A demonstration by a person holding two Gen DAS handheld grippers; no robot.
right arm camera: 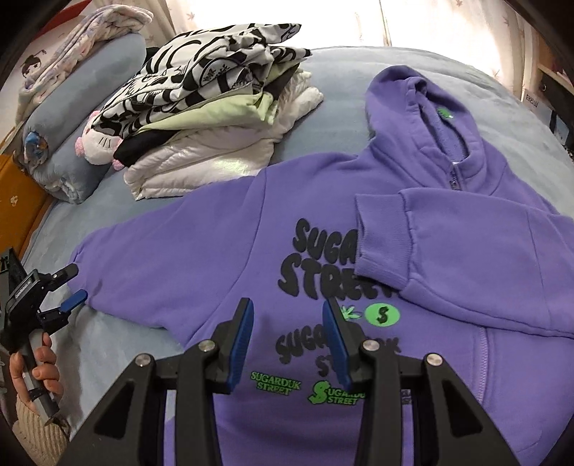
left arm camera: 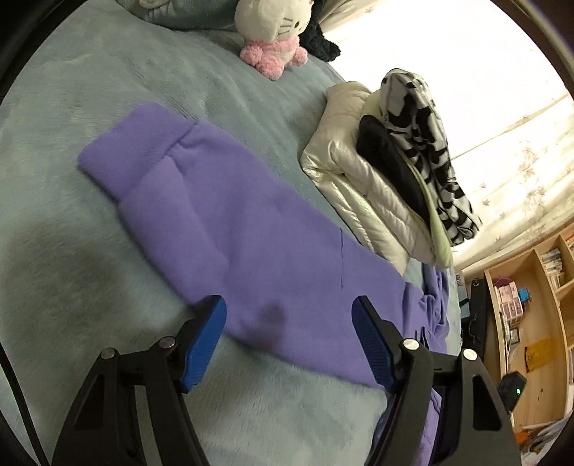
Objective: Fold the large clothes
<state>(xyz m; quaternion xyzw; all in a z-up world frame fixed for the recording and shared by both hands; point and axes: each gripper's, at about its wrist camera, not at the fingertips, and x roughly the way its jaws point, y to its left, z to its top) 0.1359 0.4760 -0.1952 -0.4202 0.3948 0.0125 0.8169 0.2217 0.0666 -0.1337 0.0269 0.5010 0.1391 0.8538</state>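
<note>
On the bed point(right arm camera: 340, 68) the purple hoodie point(right arm camera: 222, 251) lies flat: right sleeve point(right arm camera: 412, 243) folded over chest, left sleeve point(left arm camera: 222, 222) still out. Left claw point(left arm camera: 288, 315) open above it, right claw point(right arm camera: 288, 322) part-open, empty. Body folds remain.

Free room and obstacles on the bed. The purple hoodie point(right arm camera: 222, 251) lies spread across the blue blanket point(right arm camera: 118, 344), one sleeve point(right arm camera: 448, 243) folded over its chest. Open blanket lies beside the outstretched sleeve point(left arm camera: 186, 200) and around its cuff, giving clear passage there. Beyond that sleeve, a pile of folded clothes point(right arm camera: 201, 118) blocks the far side, its cream jacket point(left arm camera: 358, 179) apparently just beside the hoodie; contact cannot be judged. A plush toy point(left arm camera: 272, 28) and a rolled blue blanket point(right arm camera: 82, 118) close off the head end. A wooden shelf point(left arm camera: 531, 322) stands past the bed's edge.
</note>
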